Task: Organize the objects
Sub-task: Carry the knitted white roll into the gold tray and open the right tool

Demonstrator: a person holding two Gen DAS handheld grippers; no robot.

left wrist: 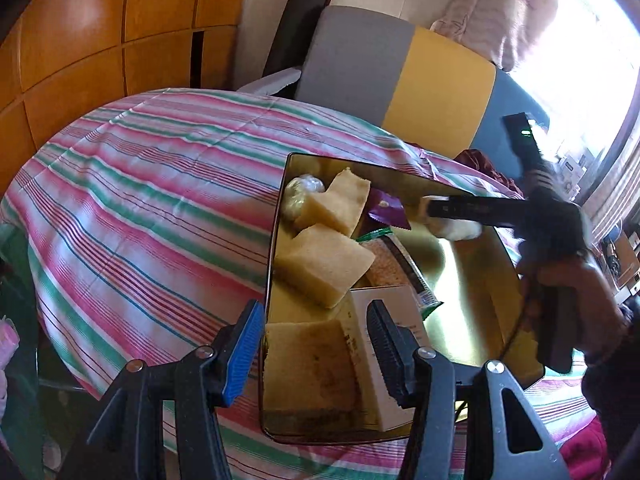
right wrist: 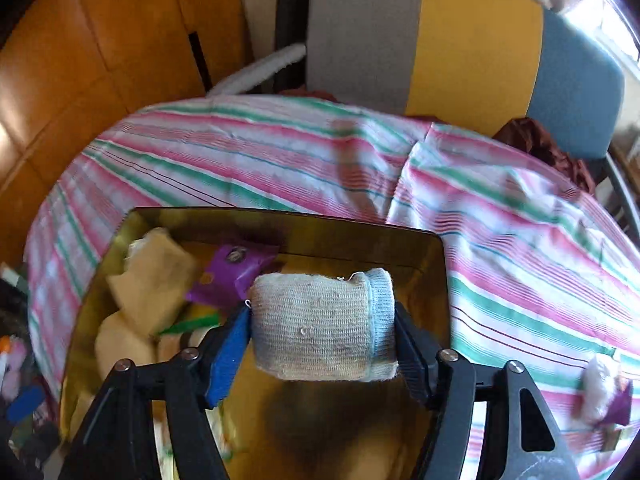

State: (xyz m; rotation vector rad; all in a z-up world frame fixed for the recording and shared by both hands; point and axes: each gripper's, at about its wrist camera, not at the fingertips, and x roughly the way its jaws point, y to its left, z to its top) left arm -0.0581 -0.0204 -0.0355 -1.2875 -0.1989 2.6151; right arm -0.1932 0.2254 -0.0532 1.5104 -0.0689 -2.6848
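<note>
Your right gripper (right wrist: 322,332) clasps a rolled grey sock (right wrist: 324,324) with a pale blue cuff at the centre of the right wrist frame, poised above the golden tin (right wrist: 438,264) on the striped cloth (right wrist: 280,152). The roll's long axis runs across the frame from pad to pad, so the jaws pinch it end to end. Beneath it lies bare tin floor; the foam blocks (right wrist: 152,276) and a purple packet (right wrist: 236,272) crowd the tin's left half. In the left wrist frame your left gripper (left wrist: 316,344) sits at the bottom, jaws parted and astride the tin's near-left wall, blue pad outside, black pad inside over a white box (left wrist: 372,360); whether they press the wall is hard to say. The sock (left wrist: 456,230) appears there at right of centre, blurred. The right hand is the nearer one: the drop likely goes straight down into the open right half.
</note>
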